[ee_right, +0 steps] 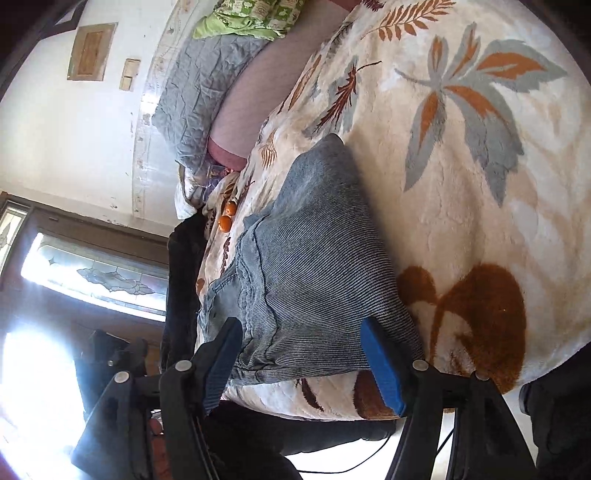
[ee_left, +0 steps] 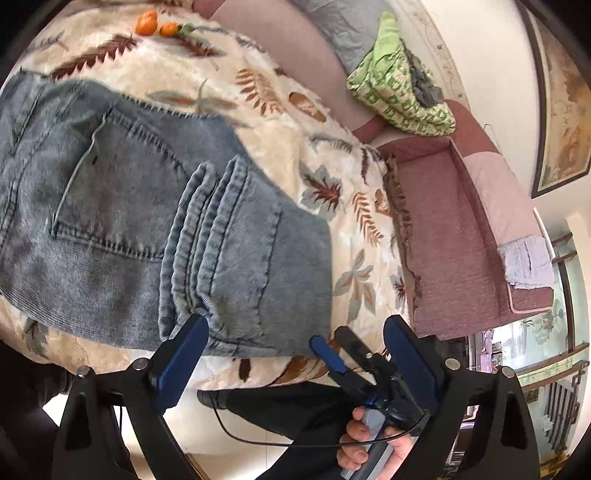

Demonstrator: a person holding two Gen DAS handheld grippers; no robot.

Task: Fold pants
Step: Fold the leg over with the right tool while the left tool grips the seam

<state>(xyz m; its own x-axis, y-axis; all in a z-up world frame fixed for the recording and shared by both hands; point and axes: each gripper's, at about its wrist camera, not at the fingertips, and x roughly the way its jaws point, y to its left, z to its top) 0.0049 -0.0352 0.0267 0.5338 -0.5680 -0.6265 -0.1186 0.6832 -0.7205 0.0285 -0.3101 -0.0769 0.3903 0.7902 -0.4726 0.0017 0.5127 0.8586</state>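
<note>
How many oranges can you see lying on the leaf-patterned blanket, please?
2. One orange lies at the blanket's far edge, and the second orange sits close beside it, both beyond the jeans. Others could be hidden outside the views.

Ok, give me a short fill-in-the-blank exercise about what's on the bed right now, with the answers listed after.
1. The folded pants are made of blue ____.
2. The blanket under them has a pattern of ____.
3. The two small fruits on the blanket are coloured ____.
4. The bundle on the sofa is mostly ____.

Missing words: denim; leaves; orange; green
</note>
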